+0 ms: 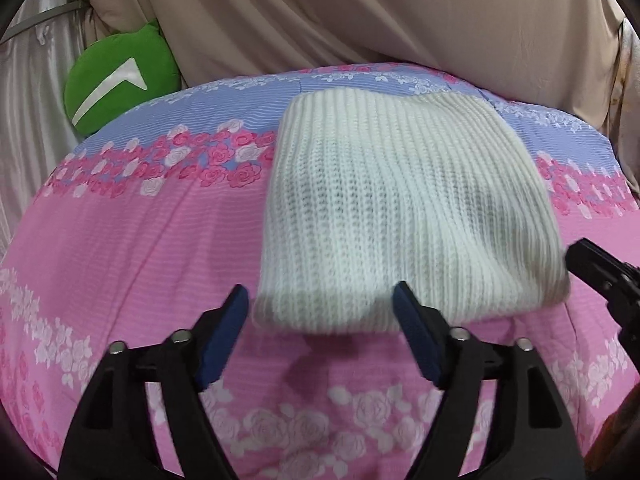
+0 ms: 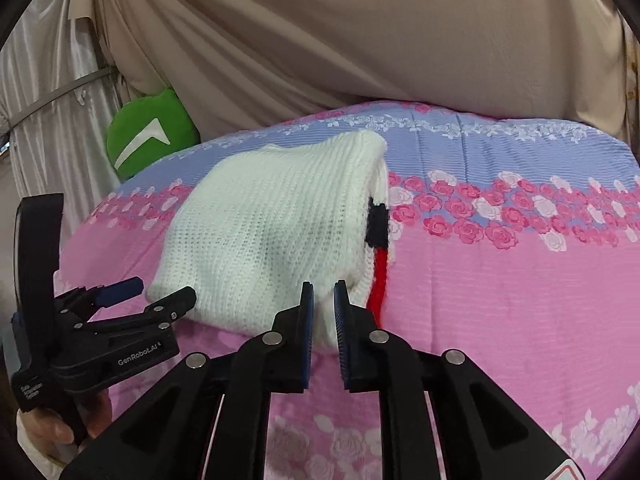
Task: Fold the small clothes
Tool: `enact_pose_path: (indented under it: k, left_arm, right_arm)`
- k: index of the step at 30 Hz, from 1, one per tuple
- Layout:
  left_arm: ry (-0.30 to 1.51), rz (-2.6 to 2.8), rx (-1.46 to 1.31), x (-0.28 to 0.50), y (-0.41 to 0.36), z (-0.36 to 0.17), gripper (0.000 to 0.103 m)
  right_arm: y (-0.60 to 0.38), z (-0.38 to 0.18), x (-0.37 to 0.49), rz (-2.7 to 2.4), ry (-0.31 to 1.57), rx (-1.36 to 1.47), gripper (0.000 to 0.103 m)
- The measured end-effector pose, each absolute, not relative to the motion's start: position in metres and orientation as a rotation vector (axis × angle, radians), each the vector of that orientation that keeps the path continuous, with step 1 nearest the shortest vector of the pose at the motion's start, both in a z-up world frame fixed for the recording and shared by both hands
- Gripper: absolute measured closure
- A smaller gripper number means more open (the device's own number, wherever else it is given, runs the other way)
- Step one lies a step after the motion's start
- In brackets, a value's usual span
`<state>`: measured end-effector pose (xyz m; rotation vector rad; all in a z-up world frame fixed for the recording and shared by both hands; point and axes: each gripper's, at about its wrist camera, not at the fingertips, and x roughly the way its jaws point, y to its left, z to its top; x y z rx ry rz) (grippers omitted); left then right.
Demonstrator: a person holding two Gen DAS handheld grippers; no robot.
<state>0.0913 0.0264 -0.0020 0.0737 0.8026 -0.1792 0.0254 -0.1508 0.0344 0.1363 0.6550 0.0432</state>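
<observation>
A white knitted garment [image 1: 400, 216] lies folded on the pink and blue floral bedspread [image 1: 120, 248]. In the right wrist view the garment [image 2: 264, 232] shows a black and red strip along its right edge. My left gripper [image 1: 322, 300] is open, its fingers just before the garment's near edge, empty; it also shows in the right wrist view [image 2: 160, 290]. My right gripper [image 2: 323, 292] has its fingers nearly together around the garment's near right corner, with white knit in the narrow gap. Its tip shows at the right in the left wrist view [image 1: 600, 268].
A green plush cushion [image 1: 120, 80] sits at the back left against beige draped cloth [image 1: 360, 20]. A pale curtain [image 2: 48, 100] hangs at the far left. The bedspread [image 2: 500, 280] stretches to the right of the garment.
</observation>
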Motion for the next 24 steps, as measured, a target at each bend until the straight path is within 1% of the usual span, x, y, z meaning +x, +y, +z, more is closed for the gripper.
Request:
enact_pose_path:
  k: [1,2,3,4,5,7,9,10,11,13,17,24]
  left_arm:
    - [0.801,-0.179,0.072,0.086,0.028,-0.003,0.02]
    - [0.803,-0.181,0.071,0.081,0.028,-0.006,0.016]
    - [0.811,-0.182,0.073,0.076,0.028,-0.011,0.014]
    - [0.818,-0.182,0.073,0.072,0.028,-0.017,0.011]
    - [0.823,-0.179,0.075,0.069,0.028,-0.022,0.011]
    - [0.844,-0.157,0.082,0.063,0.027,-0.034,0.011]
    - [0.87,-0.148,0.07,0.059,0.028,-0.045,0.011]
    - [0.862,-0.142,0.061,0.056,0.029,-0.044,0.011]
    - [0.845,-0.132,0.057,0.053,0.03,-0.042,0.007]
    - [0.805,-0.112,0.048,0.048,0.032,-0.038,0.005]
    - [0.765,-0.09,0.071,0.041,0.028,-0.034,0.005]
    - [0.698,-0.089,0.117,0.031,0.019,-0.029,0.005]
  right_arm:
    - [-0.148,0.032,0.018,0.03,0.657,0.123,0.087]
    - [-0.146,0.026,0.009,0.004,0.661,0.101,0.077]
    - [-0.144,0.019,0.002,-0.02,0.664,0.085,0.063]
    - [-0.143,0.01,-0.004,-0.045,0.67,0.074,0.055]
    - [-0.143,0.002,-0.01,-0.063,0.678,0.071,0.046]
    - [-0.144,-0.011,-0.017,-0.089,0.711,0.076,0.041]
    - [-0.146,-0.018,-0.019,-0.132,0.765,0.096,0.028]
    - [-0.149,-0.018,-0.022,-0.147,0.761,0.108,0.025]
    - [-0.149,-0.019,-0.025,-0.156,0.757,0.113,0.021]
    - [-0.148,-0.02,-0.025,-0.18,0.76,0.102,0.018]
    - [-0.143,-0.024,-0.023,-0.232,0.783,0.064,0.018]
    - [-0.134,-0.021,-0.029,-0.236,0.748,0.059,0.017]
